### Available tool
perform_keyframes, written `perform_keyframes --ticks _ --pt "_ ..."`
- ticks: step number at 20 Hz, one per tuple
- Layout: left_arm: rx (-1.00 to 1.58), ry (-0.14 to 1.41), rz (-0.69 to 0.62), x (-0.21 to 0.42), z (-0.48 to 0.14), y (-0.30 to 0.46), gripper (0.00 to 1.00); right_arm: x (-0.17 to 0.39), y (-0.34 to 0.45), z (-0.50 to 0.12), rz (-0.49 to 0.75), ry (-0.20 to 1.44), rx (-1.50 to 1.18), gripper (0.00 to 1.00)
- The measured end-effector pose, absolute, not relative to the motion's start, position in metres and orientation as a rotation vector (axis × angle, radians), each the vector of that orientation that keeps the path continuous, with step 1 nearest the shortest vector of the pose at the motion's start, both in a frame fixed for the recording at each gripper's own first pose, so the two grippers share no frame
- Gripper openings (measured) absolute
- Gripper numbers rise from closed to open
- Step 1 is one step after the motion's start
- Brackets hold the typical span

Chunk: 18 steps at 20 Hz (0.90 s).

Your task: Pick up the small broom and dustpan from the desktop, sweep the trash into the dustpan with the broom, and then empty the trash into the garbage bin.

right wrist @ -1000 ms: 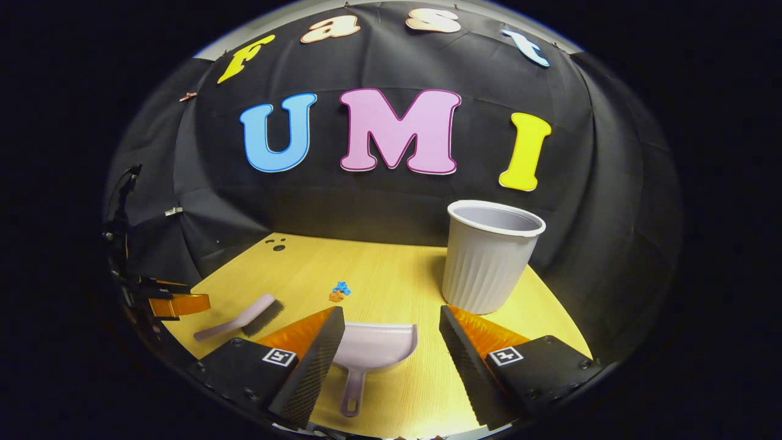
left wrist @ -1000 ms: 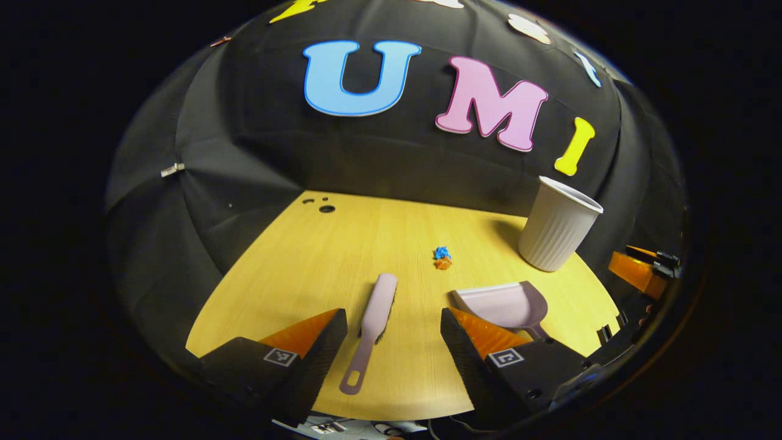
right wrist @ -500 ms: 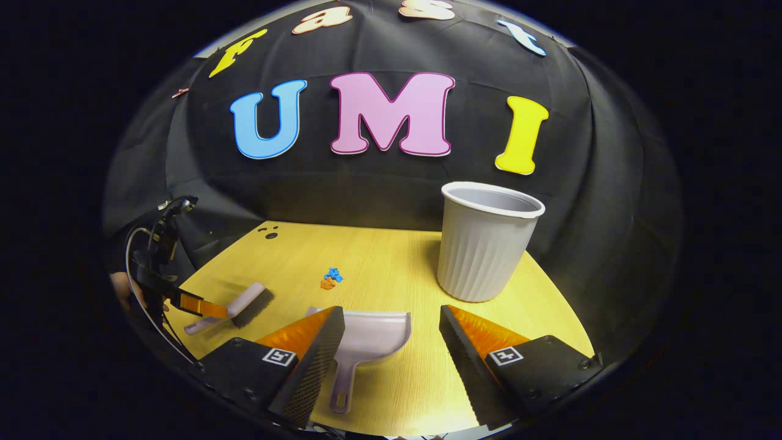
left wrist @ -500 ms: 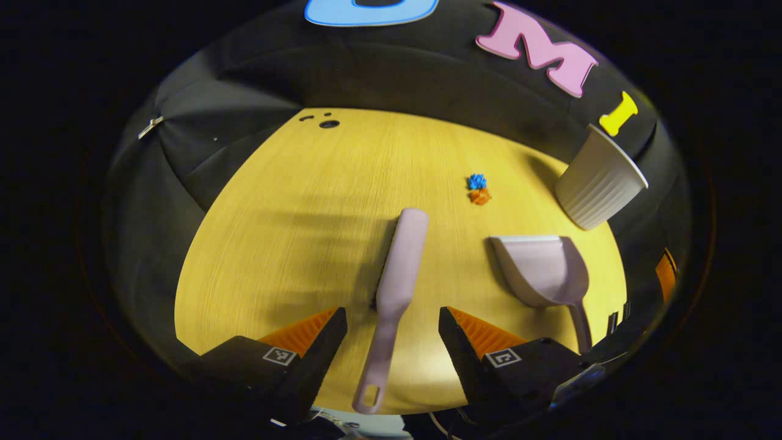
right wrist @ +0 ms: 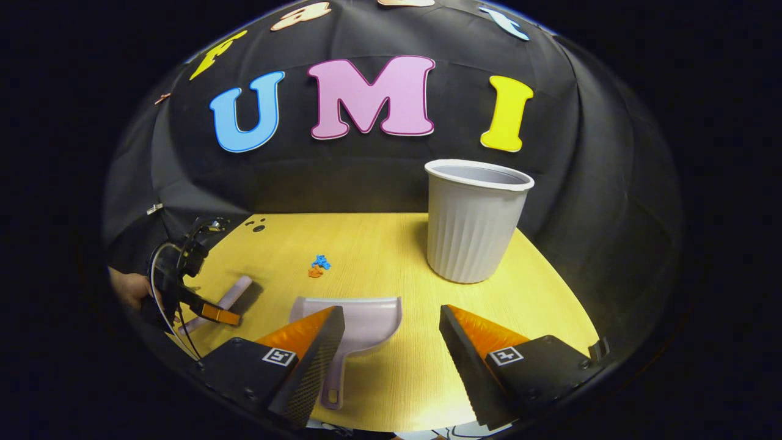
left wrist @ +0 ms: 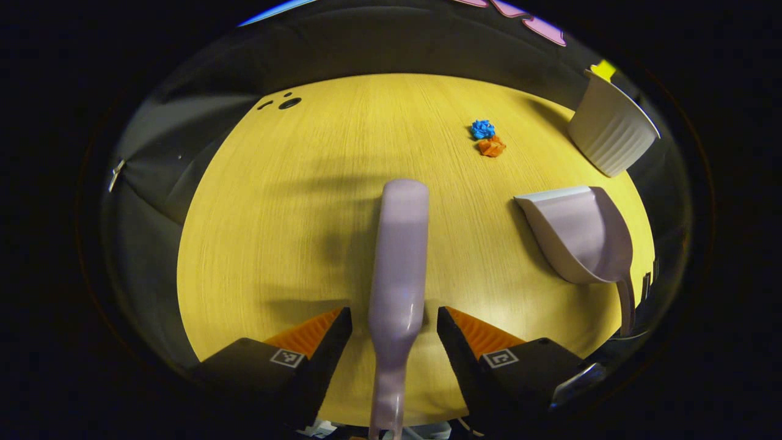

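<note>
The lilac broom lies flat on the yellow desktop, its handle running back between the fingers of my left gripper, which is open astride it. The lilac dustpan lies to its right. In the right gripper view the dustpan sits just ahead of my open right gripper, its handle beside the left finger. Blue and orange trash scraps lie further back. A white ribbed garbage bin stands upright at the back right. The left gripper hovers at the broom.
A hand holds the left gripper at the desktop's left edge. Small dark holes mark the far left corner of the desktop. The black cloth wall closes the back and both sides. The bin stands close to the wall.
My left gripper has tilted down and moved forward over the broom, so its handle now lies between the open fingers. My right gripper has drifted right and closer to the dustpan.
</note>
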<state>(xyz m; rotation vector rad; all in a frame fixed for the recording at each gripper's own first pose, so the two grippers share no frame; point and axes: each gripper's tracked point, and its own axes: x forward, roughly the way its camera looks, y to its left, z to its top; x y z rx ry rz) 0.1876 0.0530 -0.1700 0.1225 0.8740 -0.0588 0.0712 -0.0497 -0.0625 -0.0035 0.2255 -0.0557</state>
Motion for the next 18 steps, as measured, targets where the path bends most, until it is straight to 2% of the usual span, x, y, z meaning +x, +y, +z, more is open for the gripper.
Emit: perform_keyframes --ticks 3,6,7,8,14,15,18 --pt "0.126 0.906 -0.053 0.185 -0.180 0.055 0.78 0.070 -0.051 -0.061 -0.067 0.223 -0.006 0.98" --pt "0.171 0.889 -0.078 0.186 -0.180 0.053 0.59 0.065 -0.047 -0.059 -0.070 0.219 -0.019 0.98" --pt "0.173 0.892 -0.082 0.186 -0.184 0.054 0.56 0.061 -0.046 -0.060 -0.069 0.220 -0.022 0.98" --pt "0.173 0.883 -0.078 0.186 -0.181 0.053 0.47 0.058 -0.042 -0.061 -0.066 0.223 -0.024 0.98" --pt "0.130 0.804 -0.119 0.185 -0.183 0.054 0.34 0.048 -0.020 -0.069 -0.038 0.276 -0.042 0.98" --pt "0.113 0.787 -0.128 0.185 -0.182 0.054 0.36 0.045 -0.014 -0.073 -0.028 0.295 -0.034 0.98" --pt "0.020 0.738 -0.132 0.186 -0.179 0.055 0.31 0.039 0.005 -0.087 0.012 0.387 -0.010 0.98"
